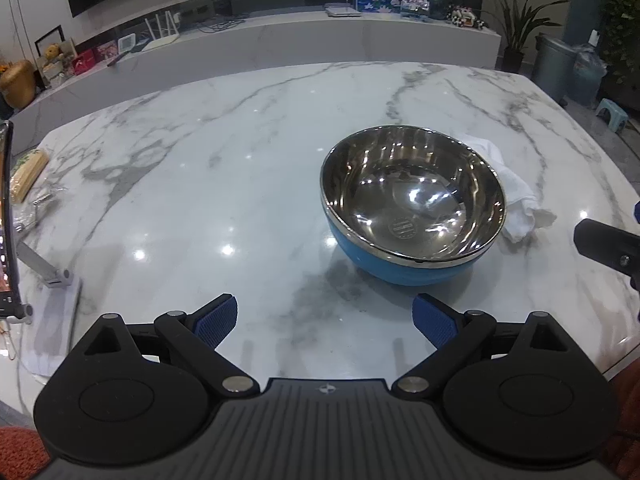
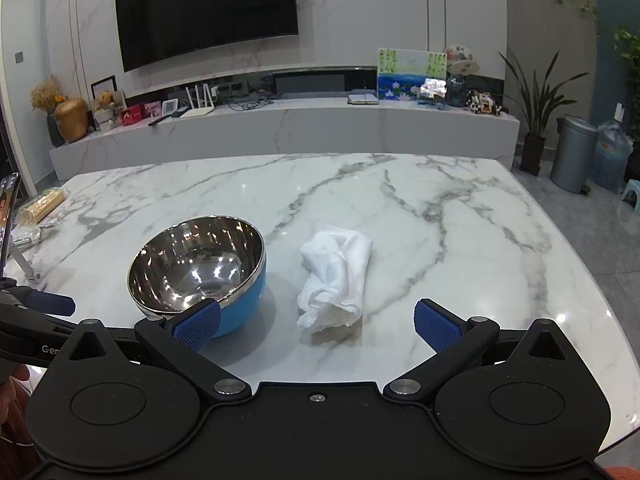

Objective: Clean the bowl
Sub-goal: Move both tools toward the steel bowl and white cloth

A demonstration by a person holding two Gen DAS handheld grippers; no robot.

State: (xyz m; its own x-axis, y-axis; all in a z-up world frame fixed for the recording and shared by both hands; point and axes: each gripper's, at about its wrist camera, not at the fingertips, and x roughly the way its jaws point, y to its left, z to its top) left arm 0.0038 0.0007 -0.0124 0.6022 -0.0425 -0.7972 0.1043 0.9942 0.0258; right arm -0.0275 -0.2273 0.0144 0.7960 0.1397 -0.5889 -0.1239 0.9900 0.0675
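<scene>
A steel bowl with a blue outside stands upright on the marble table; it looks empty inside. A crumpled white cloth lies just behind and right of it. My left gripper is open, a short way in front of the bowl and slightly left of it. From the right wrist, the bowl is at the left and the cloth lies straight ahead. My right gripper is open, just short of the cloth, its left fingertip overlapping the bowl's blue side in view.
A phone on a stand stands at the table's left edge, with a wrapped packet behind it. The other gripper's dark tip shows at the right. Beyond the table runs a low marble TV bench.
</scene>
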